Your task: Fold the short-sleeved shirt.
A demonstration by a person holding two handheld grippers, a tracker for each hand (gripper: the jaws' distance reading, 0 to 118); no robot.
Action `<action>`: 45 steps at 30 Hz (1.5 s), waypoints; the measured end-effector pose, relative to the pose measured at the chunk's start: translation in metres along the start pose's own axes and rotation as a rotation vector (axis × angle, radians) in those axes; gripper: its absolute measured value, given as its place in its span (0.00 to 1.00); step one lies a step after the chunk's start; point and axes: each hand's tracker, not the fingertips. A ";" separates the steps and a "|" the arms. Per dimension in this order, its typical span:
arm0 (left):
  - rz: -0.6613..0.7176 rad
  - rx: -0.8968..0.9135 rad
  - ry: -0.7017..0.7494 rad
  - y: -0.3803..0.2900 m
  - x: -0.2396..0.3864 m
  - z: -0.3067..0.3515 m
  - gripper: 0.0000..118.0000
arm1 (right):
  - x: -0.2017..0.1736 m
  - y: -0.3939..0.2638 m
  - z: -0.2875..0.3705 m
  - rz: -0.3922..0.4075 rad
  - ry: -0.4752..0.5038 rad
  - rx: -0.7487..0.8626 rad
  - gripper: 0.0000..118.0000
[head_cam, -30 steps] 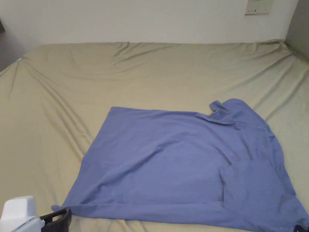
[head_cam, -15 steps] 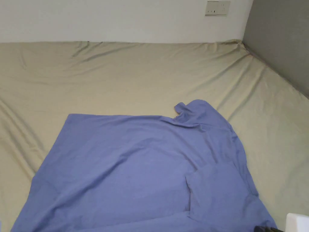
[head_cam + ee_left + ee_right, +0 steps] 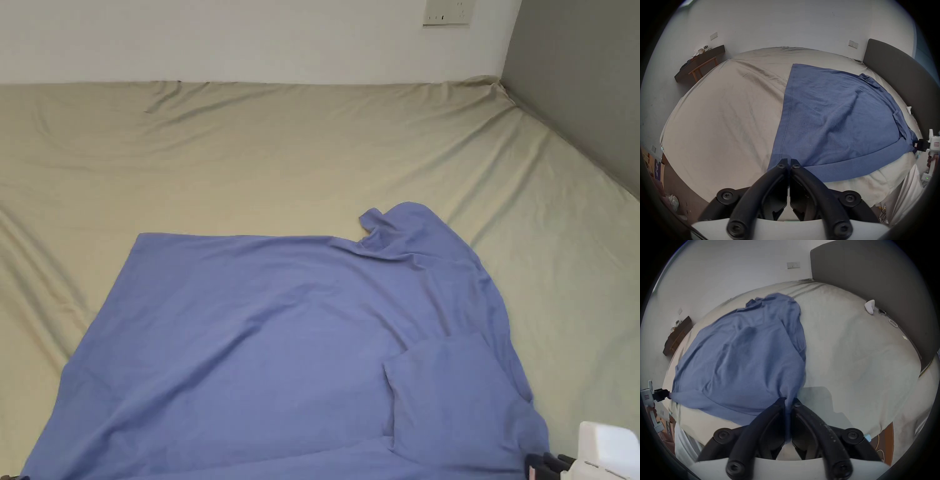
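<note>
Head view: blue shirt (image 3: 281, 337) spread at 6 o'clock on the tan bed sheet (image 3: 250, 150), white wall at 12 | Left gripper view: my left gripper (image 3: 788, 163) clamps the hem corner, keeping the near fold taut | Right gripper view: my right gripper (image 3: 790, 400) is closed on bunched cloth at the other end; grey headboard (image 3: 883, 282) at 1 o'clock.

1. We are holding our left gripper (image 3: 788, 164) low, its jaws pressed together on the shirt's (image 3: 834, 116) corner.
2. We are keeping our right gripper (image 3: 789, 400) level, jaws clamping bunched shirt fabric.
</note>
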 end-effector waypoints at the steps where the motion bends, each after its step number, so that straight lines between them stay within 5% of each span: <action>1: 0.011 0.001 -0.005 0.000 -0.003 -0.001 0.00 | -0.001 0.002 0.005 0.008 0.005 0.011 0.07; 4: 0.030 0.008 -0.014 0.003 -0.008 0.001 0.00 | -0.001 0.011 0.023 0.005 0.024 0.032 0.07; 10: 0.096 0.014 0.000 0.042 -0.002 0.002 0.00 | 0.001 0.056 0.035 -0.139 0.108 0.071 0.07; 19: 0.124 0.030 0.015 0.163 0.024 -0.075 0.01 | 0.004 0.154 -0.048 -0.334 0.127 0.048 0.06; 21: 0.126 0.034 0.020 0.176 0.029 -0.095 0.20 | -0.006 0.165 -0.062 -0.300 0.090 0.033 0.07; 22: 0.094 0.031 0.055 0.184 0.025 -0.109 0.54 | -0.010 0.168 -0.071 -0.241 0.061 0.037 0.15; 24: 0.020 -0.008 0.123 0.186 0.025 -0.120 0.90 | -0.013 0.172 -0.082 -0.155 -0.014 0.005 0.67; 25: 0.002 -0.005 0.127 0.184 0.023 -0.121 0.90 | -0.015 0.171 -0.083 -0.119 -0.050 -0.014 0.87; 27: 0.007 0.011 0.113 0.174 0.020 -0.107 0.80 | -0.015 0.165 -0.072 -0.066 -0.051 0.016 0.71; 29: 0.050 0.016 0.096 0.165 0.010 -0.095 0.62 | -0.013 0.158 -0.055 -0.035 -0.033 0.050 0.30; 30: 0.084 0.018 0.068 0.155 0.005 -0.086 0.42 | -0.014 0.153 -0.046 -0.027 -0.048 0.052 0.16; 31: 0.111 0.028 0.045 0.146 0.000 -0.077 0.11 | -0.014 0.145 -0.036 -0.021 -0.059 0.067 0.07; 32: 0.117 0.033 0.044 0.136 -0.002 -0.068 0.00 | -0.012 0.138 -0.029 -0.008 -0.046 0.085 0.03; 36: 0.119 0.045 0.027 0.093 -0.007 -0.040 0.00 | -0.011 0.104 -0.009 0.011 0.073 0.037 0.00; 40: 0.164 0.067 0.015 0.087 -0.011 -0.046 0.05 | -0.018 0.082 -0.008 0.026 0.062 0.034 0.01; 43: 0.180 0.057 0.022 0.094 -0.016 -0.068 0.73 | -0.017 0.075 -0.010 0.004 0.086 0.039 0.01; 45: 0.178 0.042 -0.007 0.094 -0.015 -0.080 0.71 | -0.016 0.074 -0.011 -0.016 0.086 0.037 0.01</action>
